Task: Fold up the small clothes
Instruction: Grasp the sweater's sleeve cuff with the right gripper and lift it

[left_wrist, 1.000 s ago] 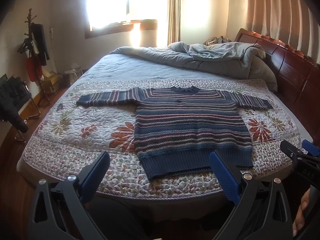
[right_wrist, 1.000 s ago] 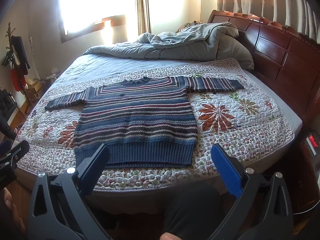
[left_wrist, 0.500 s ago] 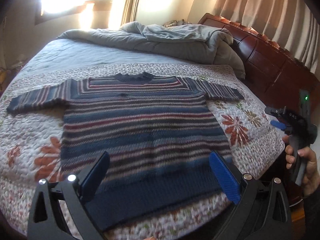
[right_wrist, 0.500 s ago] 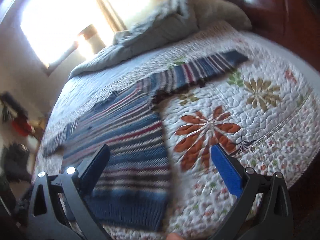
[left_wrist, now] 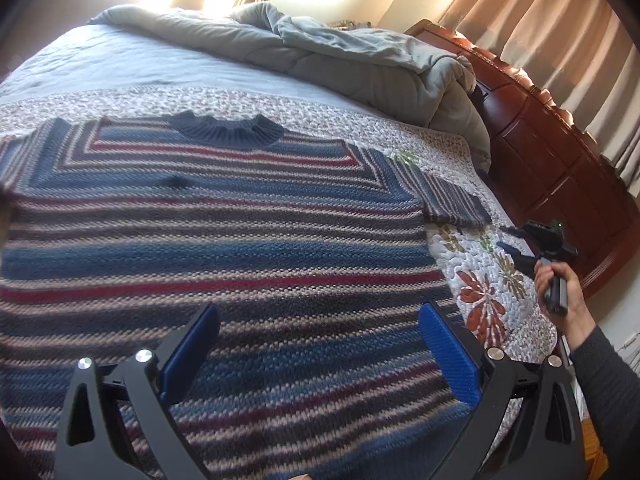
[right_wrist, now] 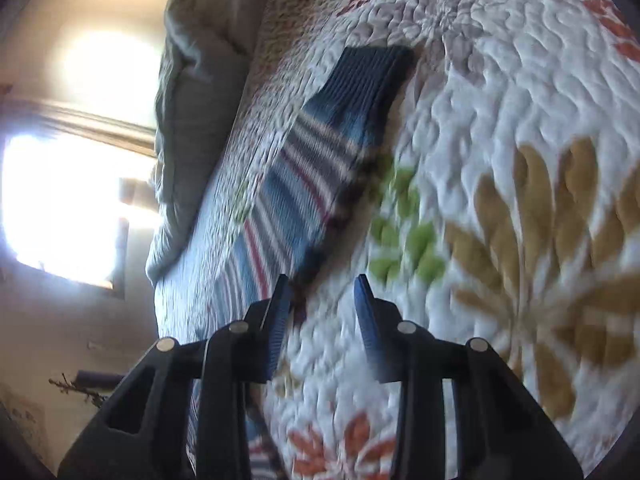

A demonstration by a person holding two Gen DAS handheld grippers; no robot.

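Folding hasn't started yet, so here's the layout from left to right. My left gripper [left_wrist: 316,354] hangs over the lower body of the striped knit sweater [left_wrist: 224,248] with its blue pads spread wide and nothing between them. The sweater lies flat and face up on the floral quilt [left_wrist: 492,292], navy ribbed collar [left_wrist: 226,132] pointing toward the bunched grey duvet [left_wrist: 360,64], wooden headboard [left_wrist: 560,160] off to the right.

Further right, my right gripper [right_wrist: 322,312] is low over the quilt just beside the sweater's right sleeve [right_wrist: 316,172], fingers only narrowly parted and holding nothing. The picture from that side is blurry, so I can't tell if a pad touches the knit.

Handling guess: it's a chunky wool-type knit, soft and floppy with a bit of weight, grippy rather than slick, and it'll stretch if I yank it. I'd pinch the ribbed navy cuff [right_wrist: 372,68], since that's the firmest bit, and lay the sleeve across the chest.
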